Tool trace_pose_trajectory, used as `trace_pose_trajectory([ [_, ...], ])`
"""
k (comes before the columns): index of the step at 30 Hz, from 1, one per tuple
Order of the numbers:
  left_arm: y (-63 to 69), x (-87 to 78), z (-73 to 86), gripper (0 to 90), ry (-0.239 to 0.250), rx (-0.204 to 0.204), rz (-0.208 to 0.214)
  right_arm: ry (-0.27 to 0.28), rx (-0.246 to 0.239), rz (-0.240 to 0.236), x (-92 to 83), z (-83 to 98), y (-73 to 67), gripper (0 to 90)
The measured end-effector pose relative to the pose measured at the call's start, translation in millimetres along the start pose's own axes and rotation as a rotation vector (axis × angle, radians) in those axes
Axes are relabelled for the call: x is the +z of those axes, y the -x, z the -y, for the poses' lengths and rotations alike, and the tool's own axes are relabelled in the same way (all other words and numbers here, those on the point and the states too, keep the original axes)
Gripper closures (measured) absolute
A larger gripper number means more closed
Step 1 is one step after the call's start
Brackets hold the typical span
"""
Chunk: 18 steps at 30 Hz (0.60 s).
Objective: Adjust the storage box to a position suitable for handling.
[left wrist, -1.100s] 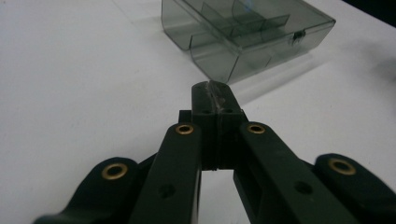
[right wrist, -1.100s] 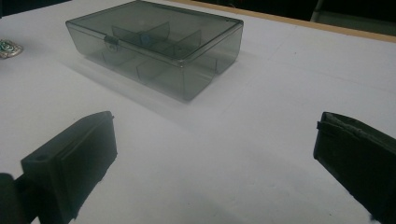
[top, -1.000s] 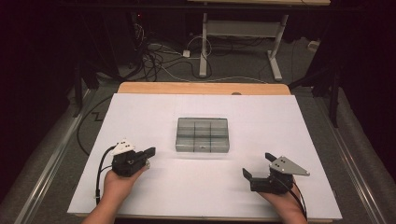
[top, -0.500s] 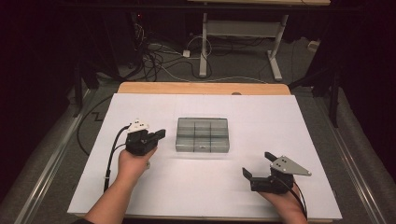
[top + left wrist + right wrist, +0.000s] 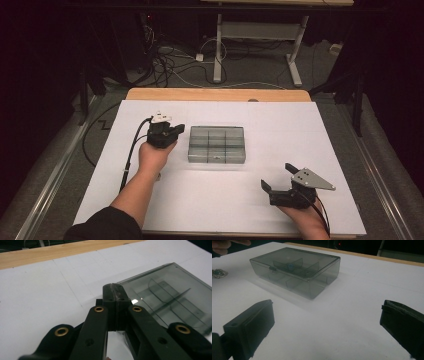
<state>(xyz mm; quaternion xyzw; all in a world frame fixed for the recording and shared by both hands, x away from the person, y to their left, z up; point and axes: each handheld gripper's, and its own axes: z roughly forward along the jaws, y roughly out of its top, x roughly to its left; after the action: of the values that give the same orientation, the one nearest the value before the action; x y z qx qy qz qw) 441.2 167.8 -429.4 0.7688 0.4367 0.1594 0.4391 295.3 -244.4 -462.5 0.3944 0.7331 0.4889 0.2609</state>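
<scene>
I was bringing the left gripper (image 5: 176,131), jaws pressed together and empty, to the left side of the closed box (image 5: 217,144) at the table's (image 5: 300,130) middle. The right gripper (image 5: 280,176) waited near with jaws wide. Next, I judged, the closed tips must push or steady the box gently.

**Smoky grey on white, black at both hands**

The compartment box (image 5: 217,145) at the frame's centre is translucent smoke-grey, its dividers a darker grey, with a small blue spot showing inside it in the right gripper view. It lies on a plain white sheet (image 5: 260,200); a strip of light wood-toned table edge (image 5: 215,94) runs along the top. The left gripper (image 5: 177,131), centre left, is matt black with brass-coloured rivets and a white piece on top. The right gripper (image 5: 278,176), lower right, is black under a pale grey plate.
</scene>
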Motion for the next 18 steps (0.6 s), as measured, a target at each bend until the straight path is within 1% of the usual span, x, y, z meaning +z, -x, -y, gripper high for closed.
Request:
trace_pose_trajectory([
  [1,-1.9,3.8,-1.9,87.6,-0.002,0.002,-0.003,-0.002,0.003,0.004,-0.5,0.4,0.5,0.1],
  [2,-4.2,7.5,-3.8,87.6,-0.006,-0.005,-0.001,0.002,0.006,0.007,-0.7,0.6,1.0,0.1],
  [3,-8.4,14.3,-8.1,87.6,-0.01,-0.007,-0.004,0.003,0.004,0.008,-1.2,0.8,1.8,0.1],
  [4,-8.4,14.3,-8.1,87.6,-0.01,-0.007,-0.004,0.002,0.005,0.012,-1.7,0.9,2.4,0.1],
  [10,-17.0,32.2,-18.6,87.6,-0.031,-0.005,-0.007,0.014,0.019,0.023,-5.5,1.9,4.8,0.1],
  [13,-18.6,38.8,-19.6,87.6,-0.039,-0.014,-0.013,0.016,0.018,0.026,-6.0,2.4,4.6,0.1],
  [15,-19.3,41.9,-19.9,87.6,-0.049,-0.008,-0.019,0.016,0.021,0.026,-5.9,2.5,4.5,0.1],
  [18,-18.9,48.7,-18.4,87.6,-0.052,-0.016,-0.02,0.014,0.023,0.027,-5.3,2.4,4.1,0.1],
])
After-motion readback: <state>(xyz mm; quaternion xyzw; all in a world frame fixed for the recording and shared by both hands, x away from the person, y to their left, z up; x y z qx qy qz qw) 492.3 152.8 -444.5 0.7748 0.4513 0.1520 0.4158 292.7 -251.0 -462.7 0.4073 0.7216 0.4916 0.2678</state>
